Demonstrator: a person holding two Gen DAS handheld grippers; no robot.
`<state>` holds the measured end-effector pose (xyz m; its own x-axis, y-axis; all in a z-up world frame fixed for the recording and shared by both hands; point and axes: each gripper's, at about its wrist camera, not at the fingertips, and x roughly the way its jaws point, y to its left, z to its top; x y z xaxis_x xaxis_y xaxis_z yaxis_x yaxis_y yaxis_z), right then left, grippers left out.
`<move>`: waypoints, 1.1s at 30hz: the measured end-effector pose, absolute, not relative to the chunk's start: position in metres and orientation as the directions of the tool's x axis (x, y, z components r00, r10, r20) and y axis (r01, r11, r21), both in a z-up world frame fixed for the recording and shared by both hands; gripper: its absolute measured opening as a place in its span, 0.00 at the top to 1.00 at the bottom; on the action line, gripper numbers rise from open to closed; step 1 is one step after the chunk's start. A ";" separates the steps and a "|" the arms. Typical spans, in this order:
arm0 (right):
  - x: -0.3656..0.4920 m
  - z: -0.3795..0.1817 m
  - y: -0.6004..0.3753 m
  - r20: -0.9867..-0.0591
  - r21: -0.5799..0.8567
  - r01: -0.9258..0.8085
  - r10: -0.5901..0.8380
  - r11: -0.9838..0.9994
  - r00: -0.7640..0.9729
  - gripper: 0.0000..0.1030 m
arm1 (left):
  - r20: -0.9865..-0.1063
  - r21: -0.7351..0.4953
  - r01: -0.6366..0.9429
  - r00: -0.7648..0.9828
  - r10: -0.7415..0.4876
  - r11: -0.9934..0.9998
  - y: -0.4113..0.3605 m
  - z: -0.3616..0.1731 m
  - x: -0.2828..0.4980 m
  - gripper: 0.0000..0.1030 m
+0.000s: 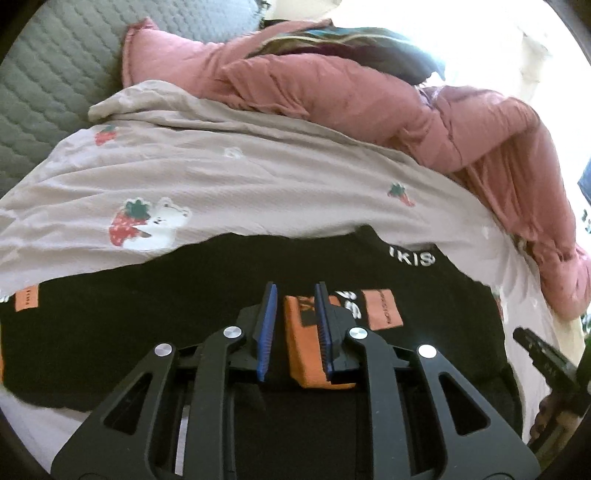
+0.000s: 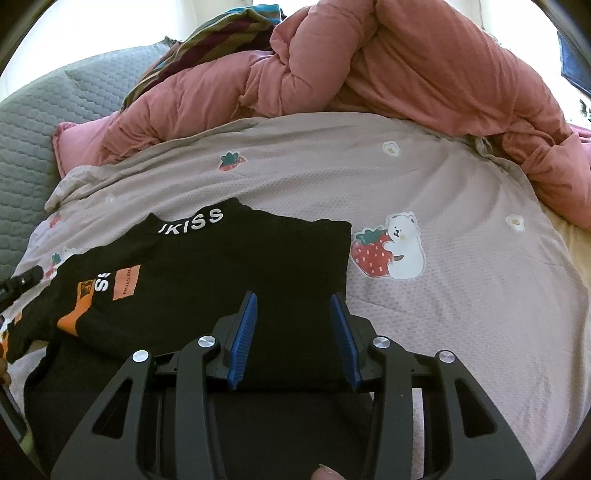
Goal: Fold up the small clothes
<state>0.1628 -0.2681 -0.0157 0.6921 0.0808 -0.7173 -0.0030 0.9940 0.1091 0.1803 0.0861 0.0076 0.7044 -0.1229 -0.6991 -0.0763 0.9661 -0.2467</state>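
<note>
A small black shirt (image 2: 207, 273) with white "UKISS" lettering on the collar and orange patches lies partly folded on a beige strawberry-print sheet (image 2: 424, 206). In the left wrist view the shirt (image 1: 147, 325) fills the lower middle. My left gripper (image 1: 295, 291) hovers just over its orange patch (image 1: 306, 350), jaws open a moderate width, nothing between them. My right gripper (image 2: 293, 301) is open wide above the shirt's right folded part, empty. The left gripper's tip shows at the left edge of the right wrist view (image 2: 22, 282).
A crumpled pink duvet (image 2: 406, 74) is heaped behind the sheet, with a striped cloth (image 2: 221, 33) on top. A grey quilted cover (image 1: 55, 66) lies to the left. The other gripper shows at the right edge of the left wrist view (image 1: 543, 350).
</note>
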 end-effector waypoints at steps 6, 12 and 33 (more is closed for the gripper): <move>0.165 -0.017 -0.253 -0.712 0.068 -0.055 0.087 0.996 0.696 0.61 | -0.733 -0.227 0.043 0.650 -0.199 0.973 0.047 -0.007 0.184 0.79; 0.166 -0.019 -0.235 -0.720 0.048 -0.131 0.125 0.990 0.683 0.61 | -0.829 -0.162 0.096 0.526 -0.188 0.982 0.022 -0.050 0.196 0.71; 0.174 -0.054 -0.244 -0.812 0.082 -0.091 0.120 0.992 0.572 0.49 | -0.843 -0.143 0.088 0.511 -0.168 0.986 0.028 -0.051 0.197 0.54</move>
